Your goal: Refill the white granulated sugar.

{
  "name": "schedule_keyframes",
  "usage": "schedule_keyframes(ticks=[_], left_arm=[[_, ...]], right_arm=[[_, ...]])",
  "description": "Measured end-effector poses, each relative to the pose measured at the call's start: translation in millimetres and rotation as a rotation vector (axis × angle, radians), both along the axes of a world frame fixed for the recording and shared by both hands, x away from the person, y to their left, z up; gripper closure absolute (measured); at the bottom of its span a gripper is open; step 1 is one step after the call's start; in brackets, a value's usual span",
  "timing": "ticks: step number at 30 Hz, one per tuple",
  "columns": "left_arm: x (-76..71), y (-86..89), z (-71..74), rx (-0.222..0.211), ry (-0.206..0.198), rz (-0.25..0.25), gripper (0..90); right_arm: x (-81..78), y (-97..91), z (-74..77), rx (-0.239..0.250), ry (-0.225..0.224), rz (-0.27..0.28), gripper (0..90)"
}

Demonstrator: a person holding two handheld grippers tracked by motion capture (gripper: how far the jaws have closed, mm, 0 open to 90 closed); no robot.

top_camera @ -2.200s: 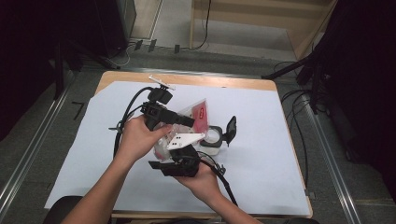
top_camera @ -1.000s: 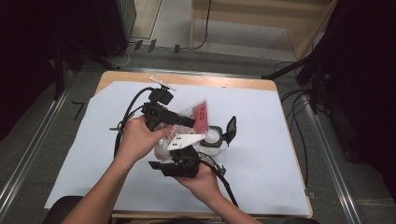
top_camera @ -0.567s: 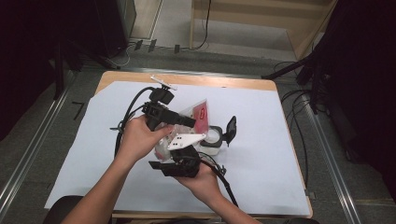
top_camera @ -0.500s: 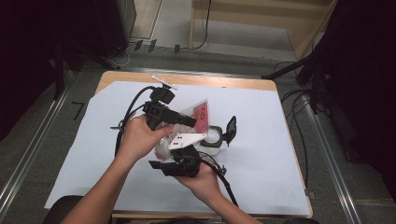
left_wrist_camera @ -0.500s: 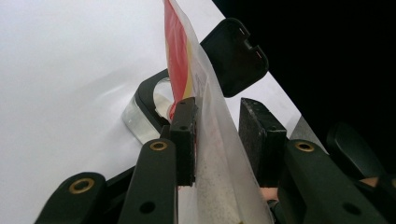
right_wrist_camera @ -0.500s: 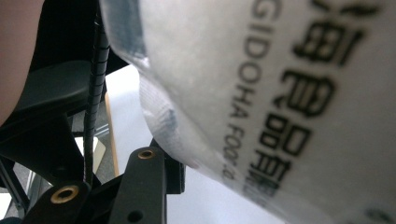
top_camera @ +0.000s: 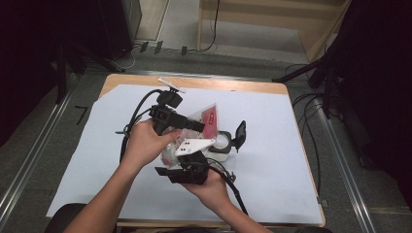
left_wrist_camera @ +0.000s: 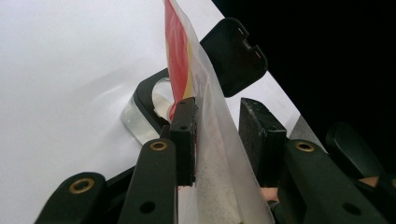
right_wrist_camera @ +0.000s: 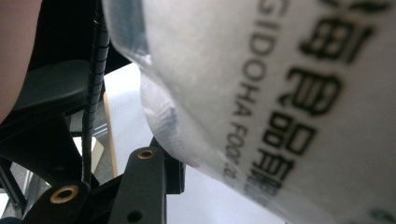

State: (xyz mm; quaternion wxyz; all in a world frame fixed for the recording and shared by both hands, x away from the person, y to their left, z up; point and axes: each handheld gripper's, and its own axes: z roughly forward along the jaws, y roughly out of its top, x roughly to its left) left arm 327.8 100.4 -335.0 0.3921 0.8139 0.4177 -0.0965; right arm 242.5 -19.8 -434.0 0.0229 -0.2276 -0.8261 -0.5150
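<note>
A white sheet is covering the worktop (top_camera: 291,145), with dark floor and cables lying around it. Near its middle, both claws are gripping a soft clear bag (left_wrist_camera: 205,121) of white grains over an open jar (top_camera: 221,145) — its black lid (left_wrist_camera: 233,53) flipped back. The left claw (left_wrist_camera: 217,135) is pinching the bag's upper part; the right claw (top_camera: 192,165) is clamping the lower end. The bag looks light, floppy and slippery — best held by its seams. Its long axis is running slantwise, red-printed end tipping toward the jar.

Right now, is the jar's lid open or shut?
Open. The black flip lid stands up, hinged back beside the jar, and its mouth shows uncovered below the bag.
</note>
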Motion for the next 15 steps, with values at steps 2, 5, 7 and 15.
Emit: schedule_keyframes(ticks=[2,5,7,15], left_arm=[[-0.2,-0.2,0.0,-0.005,0.006,0.004,68.1],[-0.2,-0.3,-0.2,-0.010,0.007,0.005,68.0],[-0.3,-0.2,-0.3,-0.010,0.006,0.005,68.0],[-0.5,-0.5,-0.1,-0.008,0.004,0.006,68.0]], right_arm=[[0.0,0.0,0.1,0.000,0.000,0.001,63.1],[0.0,0.1,0.1,-0.001,-0.001,0.000,63.1],[-0.1,0.1,0.0,-0.001,-0.002,0.000,63.1],[-0.1,0.1,0.1,-0.001,-0.001,-0.001,63.1]])
